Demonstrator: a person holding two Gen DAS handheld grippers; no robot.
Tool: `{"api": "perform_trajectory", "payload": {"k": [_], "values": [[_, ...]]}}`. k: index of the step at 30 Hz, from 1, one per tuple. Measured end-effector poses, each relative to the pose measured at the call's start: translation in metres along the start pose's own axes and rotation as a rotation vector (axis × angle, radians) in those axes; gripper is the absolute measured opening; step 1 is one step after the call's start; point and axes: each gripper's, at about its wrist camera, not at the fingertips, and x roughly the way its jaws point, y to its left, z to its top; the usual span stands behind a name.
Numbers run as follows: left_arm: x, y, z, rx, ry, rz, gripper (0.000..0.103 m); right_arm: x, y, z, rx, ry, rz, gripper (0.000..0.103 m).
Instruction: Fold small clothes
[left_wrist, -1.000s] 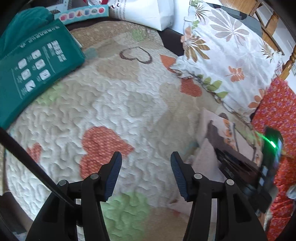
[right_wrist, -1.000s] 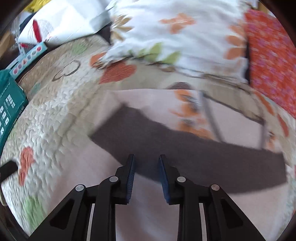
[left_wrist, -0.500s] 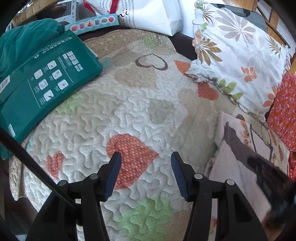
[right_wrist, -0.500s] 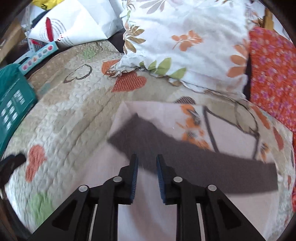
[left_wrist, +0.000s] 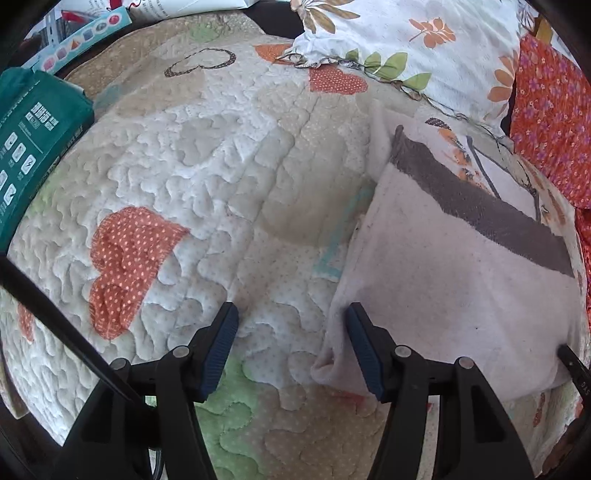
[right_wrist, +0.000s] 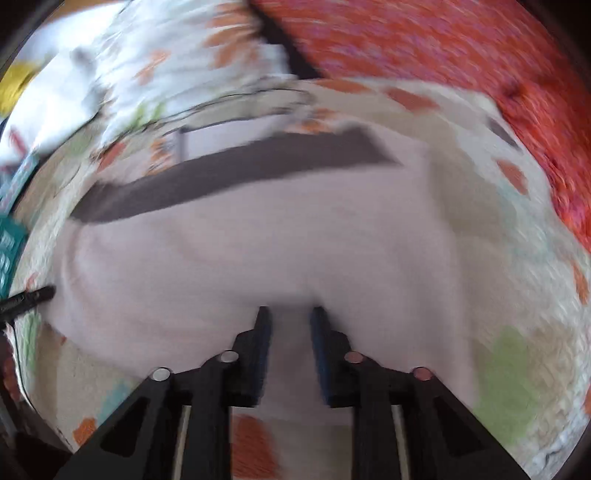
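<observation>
Your left gripper (left_wrist: 290, 349) has moved from bare quilt to the garment's (left_wrist: 443, 273) left edge within the last second; its jaws stand wide open, 1 finger on each side of that edge, gripping nothing. Your right gripper (right_wrist: 290, 323) has stayed at the near hem of the garment (right_wrist: 258, 251); cloth sits between its narrowed jaws, but blur prevents confirming a firm pinch. Judgement: both grippers are now placed for the next fold. The garment, pale with 1 dark band, lies flat on the heart-patterned quilt (left_wrist: 221, 155). A leaf-print pillow (left_wrist: 424, 40) and a green package (left_wrist: 33, 136) border the work area.
</observation>
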Motion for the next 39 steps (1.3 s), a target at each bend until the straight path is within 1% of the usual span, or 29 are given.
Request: {"api": "perform_trajectory", "payload": {"k": [1, 2, 5, 8, 9, 11, 12, 13, 15, 17, 20, 21, 22, 24, 26, 28, 30, 32, 35, 38, 39], "values": [[-0.001, 0.001, 0.0, -0.012, 0.003, -0.001, 0.06, -0.006, -0.013, -0.001, 0.034, -0.015, -0.034, 0.021], [-0.003, 0.003, 0.0, -0.027, 0.004, -0.005, 0.06, -0.015, -0.029, 0.0, 0.085, -0.041, -0.015, 0.021], [-0.005, 0.005, 0.0, -0.039, 0.008, -0.012, 0.06, -0.024, -0.048, 0.019, 0.169, -0.084, -0.002, 0.024], [-0.004, 0.004, 0.001, -0.039, 0.012, -0.006, 0.06, -0.014, -0.042, 0.055, 0.144, -0.108, -0.022, 0.024], [-0.004, 0.003, 0.001, -0.036, 0.013, -0.008, 0.06, -0.008, -0.038, 0.065, 0.131, -0.104, -0.021, 0.024], [-0.004, 0.005, 0.001, -0.03, 0.015, -0.02, 0.06, 0.021, -0.036, 0.084, 0.137, -0.043, -0.031, 0.025], [-0.005, 0.006, 0.002, -0.033, 0.011, -0.02, 0.06, 0.036, -0.04, 0.091, 0.148, -0.006, -0.062, 0.025], [-0.007, 0.009, 0.003, -0.043, 0.003, -0.023, 0.06, 0.044, -0.043, 0.094, 0.158, 0.012, -0.094, 0.024], [-0.013, 0.013, 0.006, -0.06, -0.021, -0.029, 0.06, 0.037, -0.048, 0.097, 0.169, -0.017, -0.144, 0.023], [-0.019, 0.014, 0.008, -0.061, -0.048, -0.024, 0.06, 0.009, -0.057, 0.099, 0.166, -0.063, -0.167, 0.023], [-0.03, 0.01, 0.005, -0.044, -0.079, -0.027, 0.06, -0.059, -0.084, 0.099, 0.161, -0.174, -0.234, 0.027], [-0.034, 0.008, 0.003, -0.034, -0.087, -0.027, 0.06, -0.092, -0.102, 0.097, 0.185, -0.224, -0.266, 0.032], [-0.037, 0.007, 0.002, -0.027, -0.092, -0.027, 0.06, -0.115, -0.116, 0.094, 0.216, -0.26, -0.288, 0.034], [-0.043, 0.006, -0.002, -0.014, -0.103, -0.028, 0.06, -0.174, -0.152, 0.088, 0.308, -0.353, -0.349, 0.044], [-0.048, 0.009, -0.006, -0.019, -0.117, -0.016, 0.06, -0.211, -0.174, 0.082, 0.346, -0.396, -0.404, 0.046], [-0.051, 0.015, -0.01, -0.035, -0.127, -0.006, 0.06, -0.237, -0.181, 0.073, 0.339, -0.409, -0.453, 0.046], [-0.055, 0.026, -0.012, -0.052, -0.134, 0.011, 0.06, -0.243, -0.169, 0.062, 0.316, -0.405, -0.432, 0.049], [-0.058, 0.033, -0.015, -0.06, -0.135, 0.026, 0.06, -0.234, -0.149, 0.053, 0.289, -0.384, -0.371, 0.05], [-0.065, 0.048, -0.02, -0.084, -0.128, 0.031, 0.06, -0.185, -0.091, 0.038, 0.189, -0.28, -0.231, 0.052], [-0.071, 0.066, -0.022, -0.138, -0.107, 0.014, 0.06, -0.134, -0.022, 0.026, 0.039, -0.175, -0.162, 0.052], [-0.074, 0.073, -0.022, -0.162, -0.108, -0.001, 0.06, -0.115, 0.01, 0.021, -0.028, -0.143, -0.14, 0.052]]}}
